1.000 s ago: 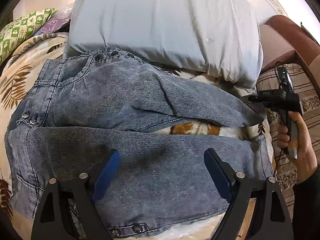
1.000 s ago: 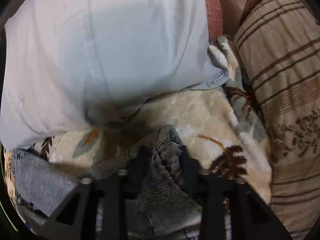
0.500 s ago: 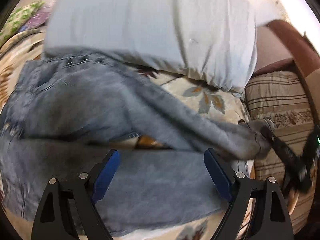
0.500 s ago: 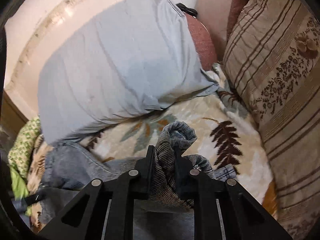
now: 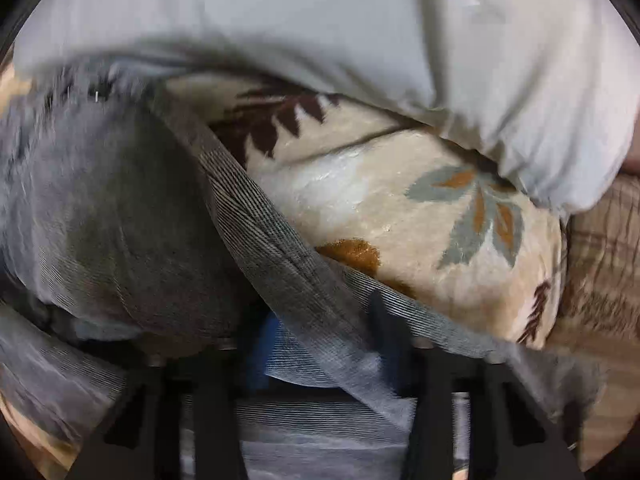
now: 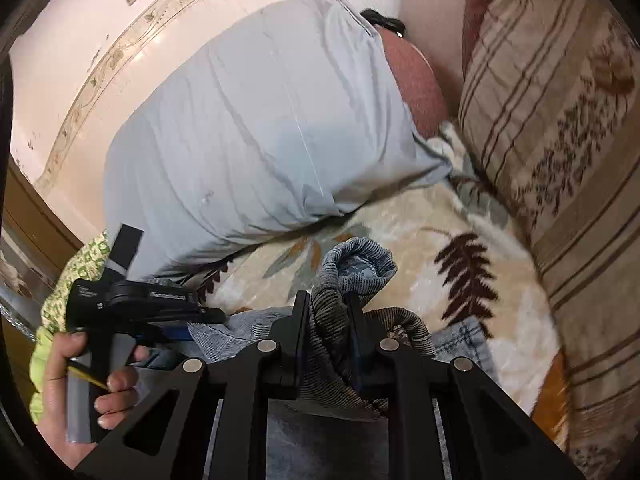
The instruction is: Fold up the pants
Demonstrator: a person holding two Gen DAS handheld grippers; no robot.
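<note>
Cream fleece blanket printed with brown ferns and grey-orange leaves is covering the bed you are working on, and a pale wall with a decorated border is running behind it. Crowding the far side is a big pale-blue pillow, its lower edge resting on the blanket just beyond the pants; a tan striped cushion is hemming in the right side, with a reddish cushion wedged between the two. A green patterned cloth is peeking out at the far left. The grey-blue denim pants are lying across the blanket in front of the pillow, one leg running diagonally toward your left claw and filling the lower left of that blurred view. Your left claw has just been closing, and a band of the pant leg is lying between its blue pads; in that blur you cannot tell whether the pads are already pressing on the cloth. In the right wrist view your left hand is wrapping the handle of that tool, which is pointing steeply down onto the denim. Your right claw is clenched on a bunched fold of the pant leg near its hem, the ribbed fabric bulging up above the fingers and draping down between them, lifted clear of the blanket.
</note>
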